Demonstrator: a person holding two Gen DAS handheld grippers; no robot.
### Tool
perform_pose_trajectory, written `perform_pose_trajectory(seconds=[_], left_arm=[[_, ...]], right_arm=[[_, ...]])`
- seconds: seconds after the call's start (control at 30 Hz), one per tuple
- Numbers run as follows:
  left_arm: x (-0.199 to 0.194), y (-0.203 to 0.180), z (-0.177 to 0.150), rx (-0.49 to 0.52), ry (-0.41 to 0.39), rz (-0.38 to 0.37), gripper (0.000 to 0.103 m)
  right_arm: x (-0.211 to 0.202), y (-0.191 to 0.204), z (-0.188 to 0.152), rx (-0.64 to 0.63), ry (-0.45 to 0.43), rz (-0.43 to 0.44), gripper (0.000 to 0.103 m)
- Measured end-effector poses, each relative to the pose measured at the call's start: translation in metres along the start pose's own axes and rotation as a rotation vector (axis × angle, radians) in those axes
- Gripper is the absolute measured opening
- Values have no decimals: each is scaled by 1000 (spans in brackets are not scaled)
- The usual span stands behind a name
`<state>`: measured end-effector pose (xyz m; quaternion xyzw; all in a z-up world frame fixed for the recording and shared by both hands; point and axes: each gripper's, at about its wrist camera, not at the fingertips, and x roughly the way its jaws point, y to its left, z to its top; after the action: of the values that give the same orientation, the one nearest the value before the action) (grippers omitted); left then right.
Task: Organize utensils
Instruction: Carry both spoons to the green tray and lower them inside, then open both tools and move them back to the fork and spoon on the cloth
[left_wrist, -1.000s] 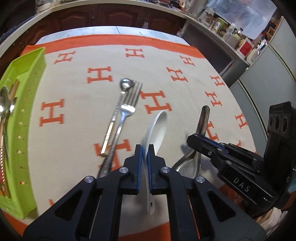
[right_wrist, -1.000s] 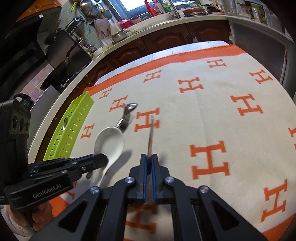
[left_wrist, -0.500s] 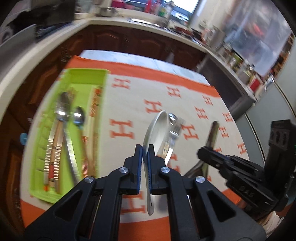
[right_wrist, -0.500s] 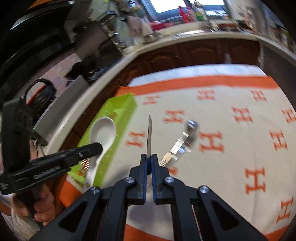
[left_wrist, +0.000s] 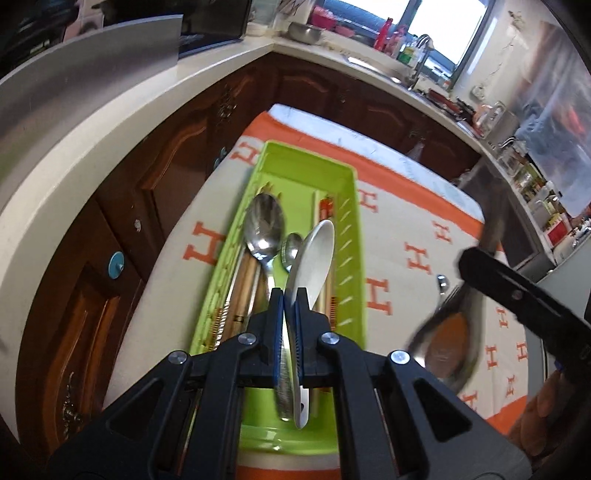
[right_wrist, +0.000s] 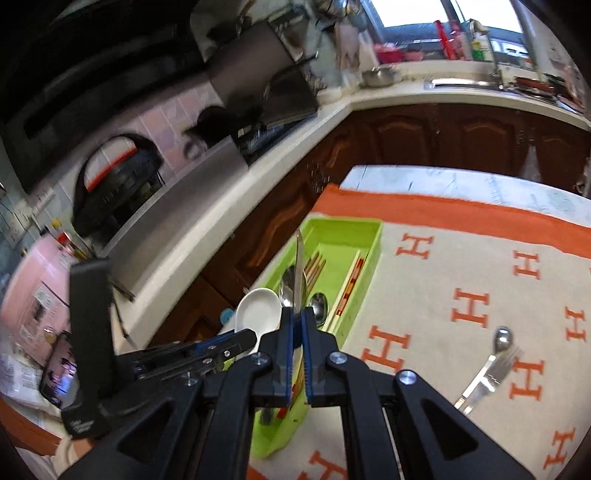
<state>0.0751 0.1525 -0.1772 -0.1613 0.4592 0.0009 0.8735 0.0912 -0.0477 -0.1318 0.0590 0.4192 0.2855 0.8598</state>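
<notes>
Left wrist view: left gripper (left_wrist: 290, 295) is pinching the handle of a white spoon (left_wrist: 314, 254), w/ the bowl hanging over the green tray (left_wrist: 351, 258). Tray is sitting on a cloth w/ orange H marks (left_wrist: 402, 236) near the surface's left edge; inside are lying a big metal spoon (left_wrist: 264, 229), a smaller one (left_wrist: 291, 247) & wooden chopsticks (left_wrist: 243, 284). Right gripper (right_wrist: 296, 321) is clamping a metal spoon (left_wrist: 448, 343) by its handle, seen edge-on in the right wrist view, also above the tray. Fork (right_wrist: 496, 363) & another spoon (right_wrist: 503, 338) are lying together on the cloth, well apart from the tray.
</notes>
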Motion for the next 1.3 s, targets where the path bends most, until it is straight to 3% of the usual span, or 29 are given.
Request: perform_pose_trajectory(seconds=[0.17, 0.4, 0.63, 0.77, 0.83, 0.9, 1.3], left_arm=[[28, 5, -7, -24, 53, 31, 3], [49, 13, -14, -54, 78, 89, 3], [51, 4, -14, -30, 79, 126, 5], [43, -6, -15, -13, 70, 127, 20], [37, -12, -16, -2, 53, 125, 38], [30, -17, -17, 8, 30, 129, 45], [-2, -60, -33, 108, -10, 115, 47]], right_arm=[[47, 2, -6, -32, 106, -21, 4], [72, -1, -17, -28, 191, -34, 9], [58, -4, -26, -2, 151, -21, 10], [43, -6, -32, 18, 125, -25, 10], [35, -9, -37, 36, 117, -27, 10], [29, -13, -41, 59, 114, -27, 10], [-10, -34, -64, 145, 84, -41, 10]])
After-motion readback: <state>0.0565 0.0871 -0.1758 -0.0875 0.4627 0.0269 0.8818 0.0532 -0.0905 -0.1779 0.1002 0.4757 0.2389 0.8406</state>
